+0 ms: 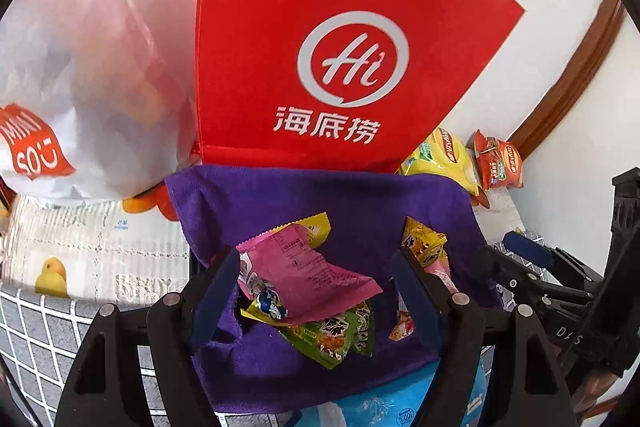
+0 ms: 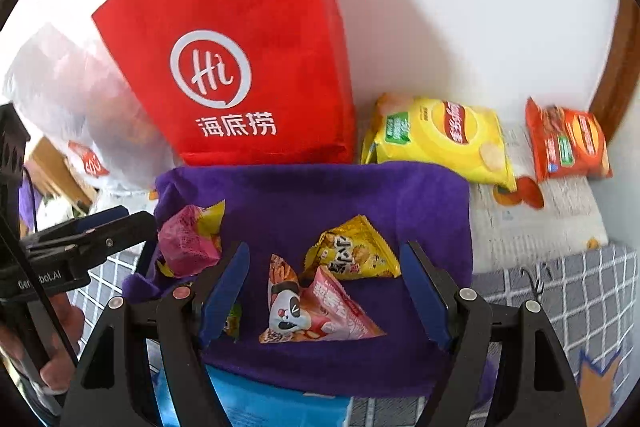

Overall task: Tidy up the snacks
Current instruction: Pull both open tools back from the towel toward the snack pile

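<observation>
The left gripper [image 1: 316, 291] has its blue-padded fingers [image 1: 214, 295] spread wide, nothing clamped between them. In the gap lies a crumpled pink snack packet [image 1: 316, 279], overlapping a green snack packet [image 1: 340, 337] just below it; the pink packet's left edge sits close to the left finger, though contact cannot be told. A small yellow snack packet [image 1: 424, 241] lies just beside the right finger's tip.

The right gripper [image 2: 324, 291] likewise holds its fingers [image 2: 224, 291] well apart and grips nothing. Between them lies a pink panda-print packet [image 2: 316, 311], touching a yellow triangular packet [image 2: 356, 251] behind it, both clear of either finger.

All these small packets rest on a purple cloth [image 2: 360, 195] spread out beneath both grippers. A blue package [image 2: 272, 407] pokes out under the cloth's near edge. Behind the cloth stands a red bag [image 2: 240, 39] with a white "Hi" logo, and left of it a white MINISO bag [image 1: 80, 67]. To the right of the red bag, a yellow chip bag [image 2: 440, 135] and an orange-red chip bag [image 2: 568, 143] lie near the white wall, apart from each other, on a printed mat [image 2: 540, 223] with fruit pictures
</observation>
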Demonstrator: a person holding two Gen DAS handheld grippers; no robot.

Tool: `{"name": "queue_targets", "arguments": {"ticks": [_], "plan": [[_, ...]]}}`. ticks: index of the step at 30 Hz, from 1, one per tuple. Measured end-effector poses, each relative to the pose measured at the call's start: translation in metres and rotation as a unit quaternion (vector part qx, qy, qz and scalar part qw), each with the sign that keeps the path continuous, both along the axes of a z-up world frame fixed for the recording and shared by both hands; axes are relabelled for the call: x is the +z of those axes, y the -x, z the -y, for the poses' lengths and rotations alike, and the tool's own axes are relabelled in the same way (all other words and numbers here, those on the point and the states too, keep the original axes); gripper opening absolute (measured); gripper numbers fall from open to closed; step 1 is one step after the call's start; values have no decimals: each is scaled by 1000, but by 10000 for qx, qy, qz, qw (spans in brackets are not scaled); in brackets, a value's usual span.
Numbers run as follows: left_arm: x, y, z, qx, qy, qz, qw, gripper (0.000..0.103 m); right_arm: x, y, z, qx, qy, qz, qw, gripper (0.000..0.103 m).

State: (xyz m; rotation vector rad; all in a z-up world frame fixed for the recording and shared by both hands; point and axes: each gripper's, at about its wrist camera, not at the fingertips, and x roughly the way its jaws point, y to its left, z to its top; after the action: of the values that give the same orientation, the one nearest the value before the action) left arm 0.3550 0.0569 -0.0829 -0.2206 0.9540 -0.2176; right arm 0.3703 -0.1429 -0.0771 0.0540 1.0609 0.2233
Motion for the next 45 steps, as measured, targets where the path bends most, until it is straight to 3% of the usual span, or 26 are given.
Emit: {"name": "queue_targets", "arguments": {"ticks": [3,6,9,11,13,18,27,35,39,45], "plan": [[7,5,1,-29,46,77,10000,76,4,5,4,-130,8,-16,9999,77],[15,10,1,-66,50,136,9999,75,18,17,10,-314,84,314,9990,77],[24,17,3,-71,-173,233,9996,75,37,33,9,-102,126,614,9980,78],[31,21,4,-94,-183,300,9993,75,49,47,5,-17,337,771,9965,81],[37,26,6,-146,-132,364,9991,75,60,59,2,-10,556,862,9947,91],[54,41,17,-281,-158,576,9978,77,76,86,-4,-8,675,799,9945,91],[80,74,29,-399,-123,741,9964,77,99,160,-4,-281,1456,1339,9798,92],[95,122,27,-406,-183,898,9950,77,92,195,13,-312,1092,1102,9874,92],[86,142,24,-360,-282,824,9956,77,81,209,22,-387,946,959,9901,92],[74,167,15,-348,-141,603,9975,77,63,225,44,-765,579,613,9935,92]]}}
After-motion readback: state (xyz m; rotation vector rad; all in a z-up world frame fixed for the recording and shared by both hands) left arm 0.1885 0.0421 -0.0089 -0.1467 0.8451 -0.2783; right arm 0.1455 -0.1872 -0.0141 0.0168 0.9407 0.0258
